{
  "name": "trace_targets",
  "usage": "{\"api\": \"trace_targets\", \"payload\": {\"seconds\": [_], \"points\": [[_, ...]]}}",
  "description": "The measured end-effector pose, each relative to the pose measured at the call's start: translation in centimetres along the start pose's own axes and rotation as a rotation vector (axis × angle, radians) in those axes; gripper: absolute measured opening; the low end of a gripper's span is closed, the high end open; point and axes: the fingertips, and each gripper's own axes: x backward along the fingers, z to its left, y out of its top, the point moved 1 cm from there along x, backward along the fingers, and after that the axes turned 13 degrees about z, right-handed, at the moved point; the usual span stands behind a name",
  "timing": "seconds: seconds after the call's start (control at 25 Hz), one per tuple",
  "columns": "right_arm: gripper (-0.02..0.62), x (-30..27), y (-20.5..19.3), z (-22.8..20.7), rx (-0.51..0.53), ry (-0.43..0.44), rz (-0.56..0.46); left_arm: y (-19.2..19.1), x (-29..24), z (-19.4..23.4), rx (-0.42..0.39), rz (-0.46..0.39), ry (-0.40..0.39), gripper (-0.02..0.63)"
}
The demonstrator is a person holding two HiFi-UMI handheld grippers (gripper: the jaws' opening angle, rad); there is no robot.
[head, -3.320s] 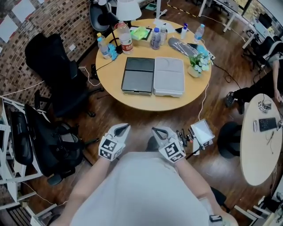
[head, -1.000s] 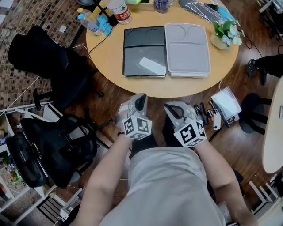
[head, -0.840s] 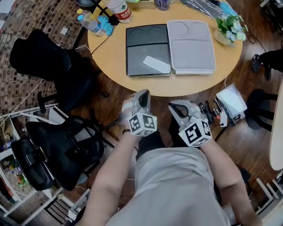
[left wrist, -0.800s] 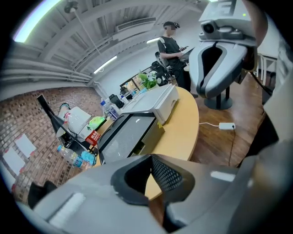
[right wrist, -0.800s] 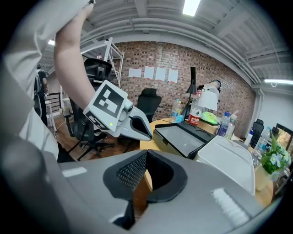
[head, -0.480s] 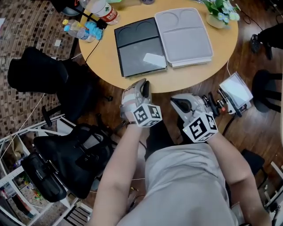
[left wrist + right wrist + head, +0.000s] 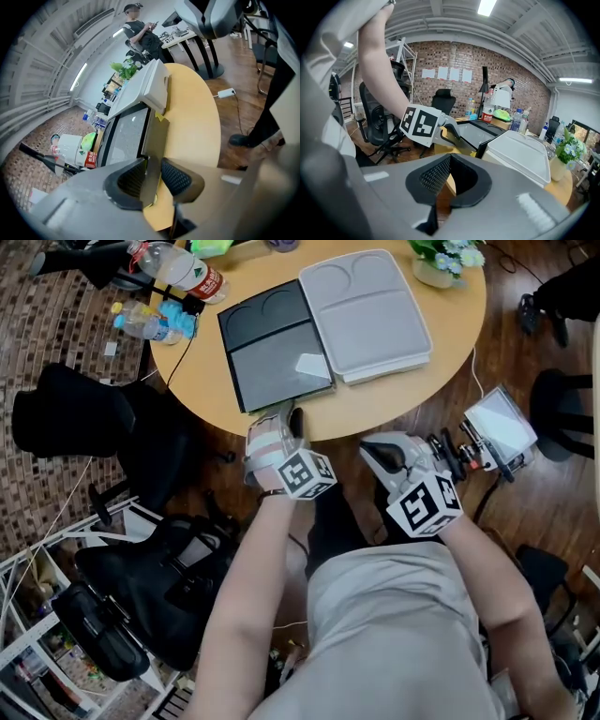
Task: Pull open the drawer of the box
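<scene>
Head view first: the black box (image 7: 272, 348) sits on the round worktop (image 7: 403, 390), left of a grey box (image 7: 366, 306) that lies flush against it. The left gripper (image 7: 284, 413) is right at the black box's near edge, just over the worktop's rim. The right gripper (image 7: 380, 446) hangs nearer in and off to the right, short of the worktop and well apart from either box.

Now the left gripper view, and this is the one that matters. Its fingers (image 7: 176, 176) have just been opening and stand apart, with a dark flat panel, the drawer front (image 7: 157, 140) of the black box, running into the gap between them. Whether that panel already reaches in between the pads or lies just past the tips is hard to judge at this angle, but nothing looks pinched.

Right gripper view: fingers closed tip to tip, nothing between them. It looks across at the left gripper working at the box's near edge.

So where are we? The approach looks done and the fingers are lined up on the drawer front. The drawer itself appears flush with the box, not yet drawn out. Left to do: close on the front and pull it toward the near side.
</scene>
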Motion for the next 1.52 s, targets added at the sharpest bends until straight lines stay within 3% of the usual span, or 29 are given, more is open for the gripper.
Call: {"api": "trace_targets", "payload": {"seconds": [0.32,0.56,0.64,0.8,0.88,1.24,1.52], "points": [[0.002,0.3,0.8,-1.3,0.011,-0.011,-0.014,-0.1,-0.7,-0.7,-0.066,0.052,-0.023,0.123],[0.002,0.4,1.5,-2.2,-0.013,-0.011,-0.039,-0.5,-1.1,-1.0,-0.148,0.097,-0.086,0.124],[0.002,0.4,1.7,-2.3,-0.013,-0.009,-0.039,-0.6,-1.1,-0.8,-0.146,0.084,-0.116,0.123],[0.002,0.2,2.2,-2.4,-0.037,0.002,-0.052,-0.7,-1.4,-0.3,-0.11,0.056,-0.223,0.038],[0.002,0.1,2.2,-2.3,-0.034,0.005,-0.046,-0.7,-1.4,-0.3,-0.122,0.06,-0.265,0.032],[0.002,0.6,2.7,-2.5,-0.013,0.0,-0.06,-1.0,-0.8,-0.6,-0.154,0.069,-0.261,0.029],[0.002,0.5,2.3,-2.5,-0.021,0.001,-0.063,-1.8,0.3,-1.9,-0.131,0.076,-0.297,0.028]]}}
